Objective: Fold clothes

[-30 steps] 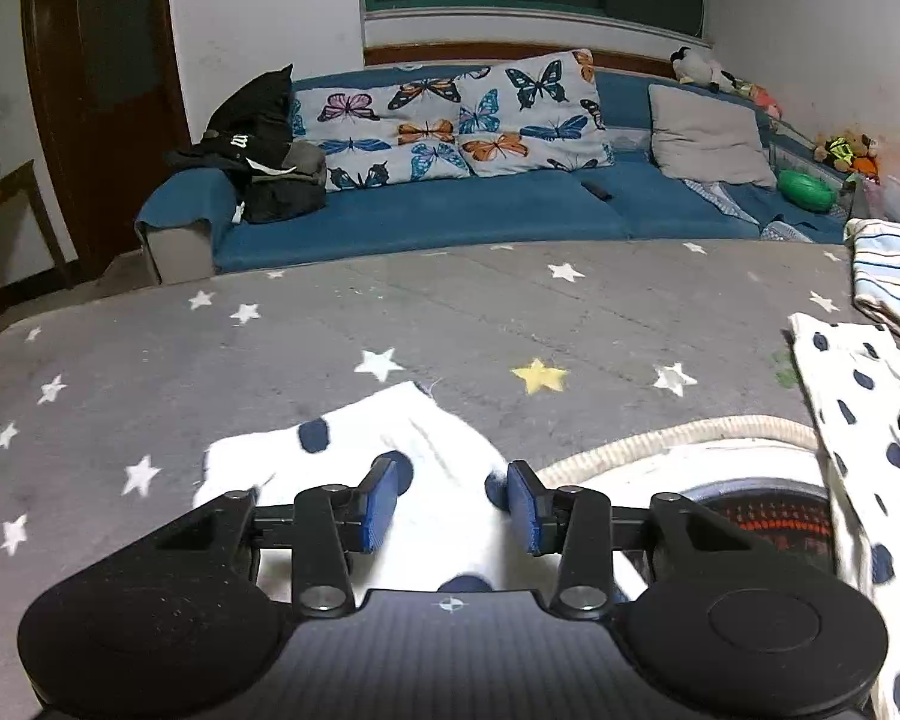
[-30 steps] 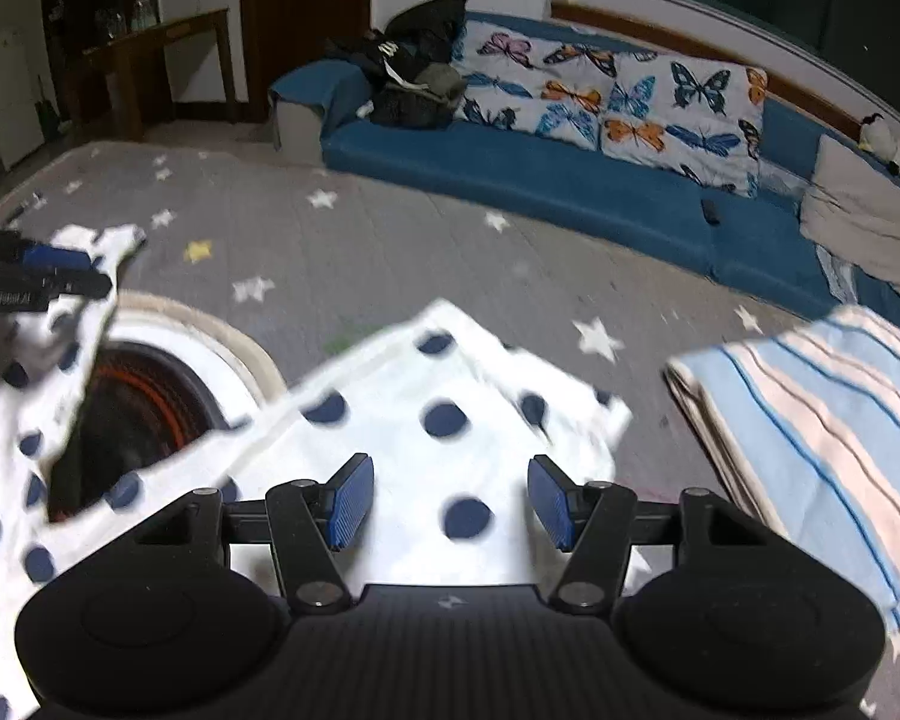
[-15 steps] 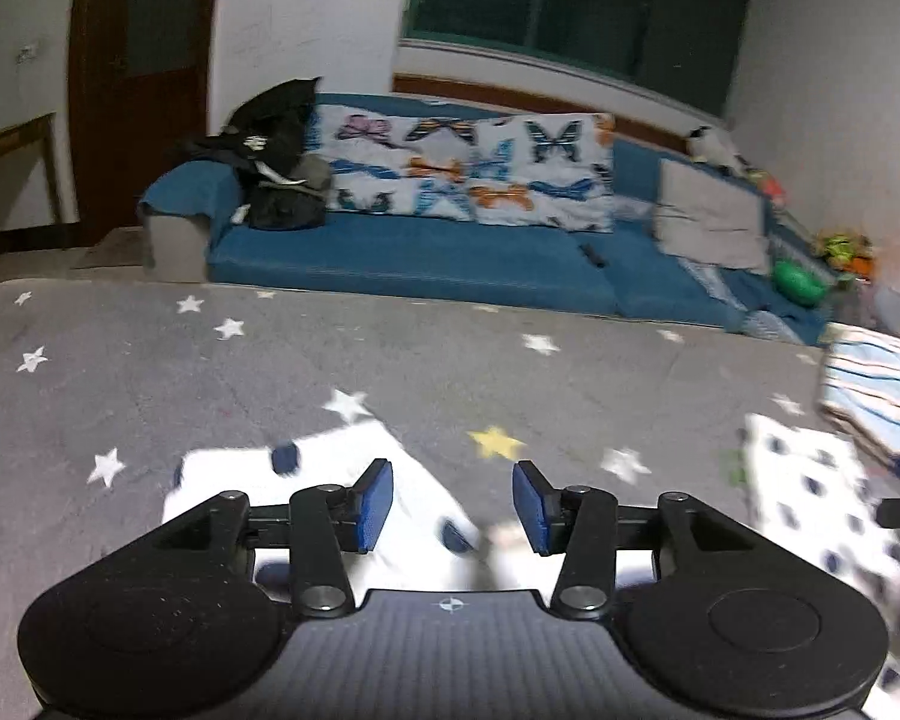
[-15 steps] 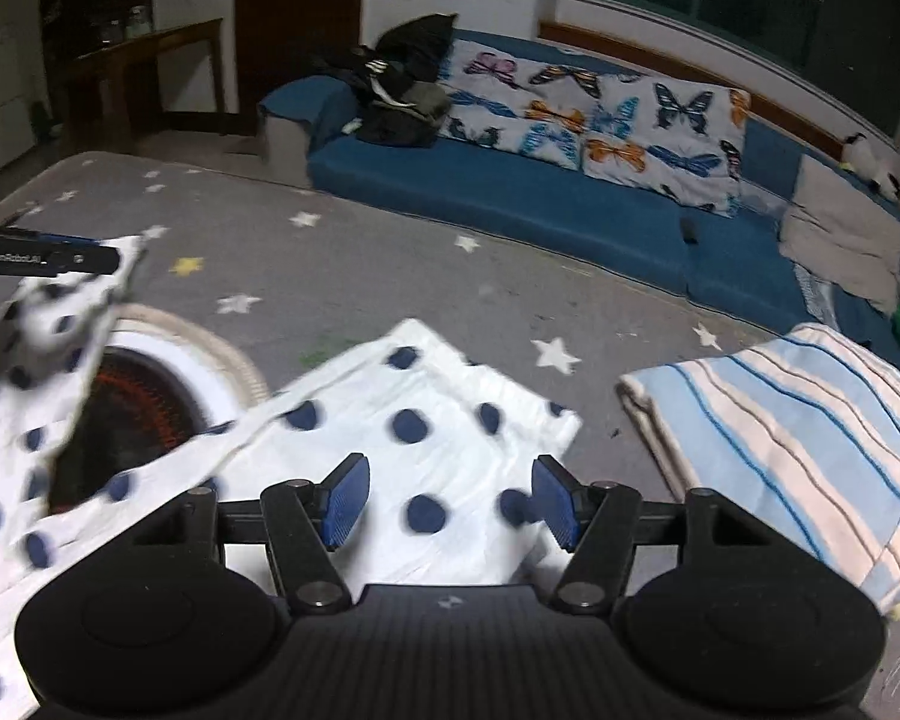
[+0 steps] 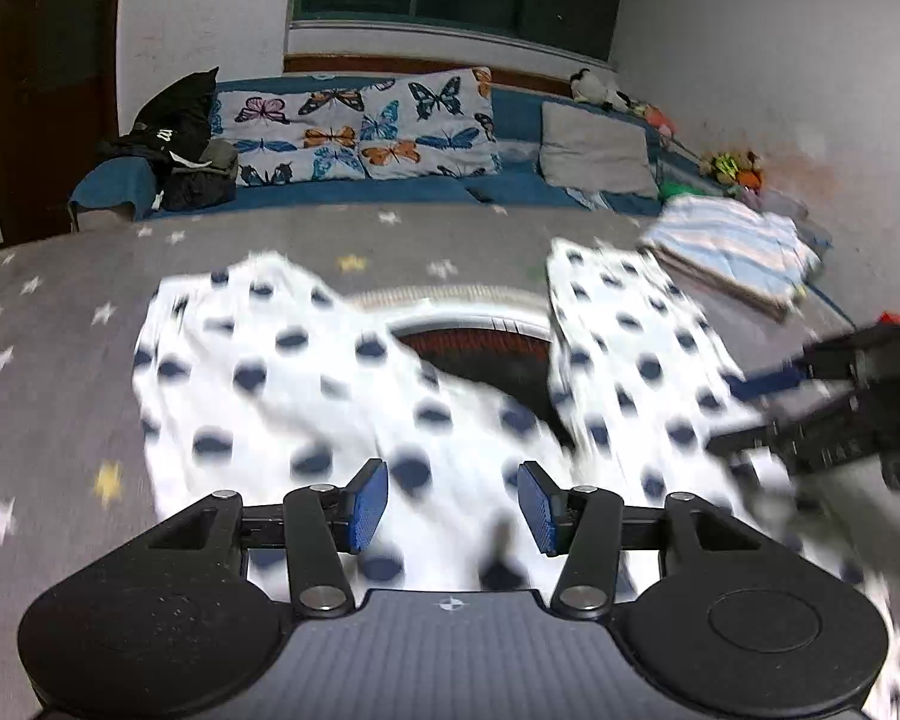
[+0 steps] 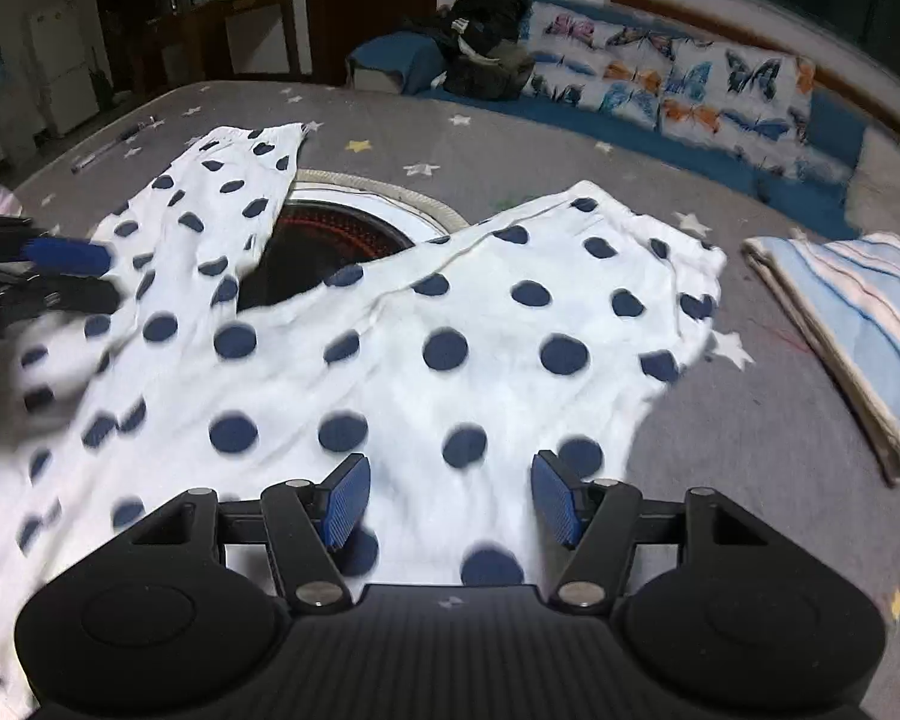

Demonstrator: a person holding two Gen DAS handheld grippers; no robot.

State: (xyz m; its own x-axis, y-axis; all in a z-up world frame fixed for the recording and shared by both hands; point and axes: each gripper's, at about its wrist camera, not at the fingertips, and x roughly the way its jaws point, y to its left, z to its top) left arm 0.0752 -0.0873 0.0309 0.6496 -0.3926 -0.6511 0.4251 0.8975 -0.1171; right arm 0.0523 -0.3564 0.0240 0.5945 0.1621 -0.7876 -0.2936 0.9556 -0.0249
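— So where is the garment?
— The white polka-dot garment (image 6: 402, 360) lies spread on the grey star-patterned counter (image 6: 750, 420), its two legs reaching to the far side with a gap between them. In that gap a round opening with a dark, red-glowing inside (image 6: 330, 246) shows through the counter top.
— And the tongs?
— The left tongs (image 5: 447, 504) hang over the near part of the cloth; the blue pads are apart and opening, with cloth showing below the gap, but nothing is pinched. The right tongs (image 6: 453, 498) are also apart, over the near right part of the garment, and grip nothing. Each pair shows at the edge of the other's view, blurred.
— Anything else on the counter?
— A folded blue-striped cloth (image 6: 858, 324) sits at the right, close to the garment's right leg but apart from it. A pen-like thing (image 6: 111, 144) lies at the far left edge.
— Beyond it?
— A blue sofa (image 5: 342, 189) with butterfly cushions (image 5: 360, 132), a grey pillow (image 5: 594, 150) and a dark heap of clothes (image 5: 180, 138) on its left end.
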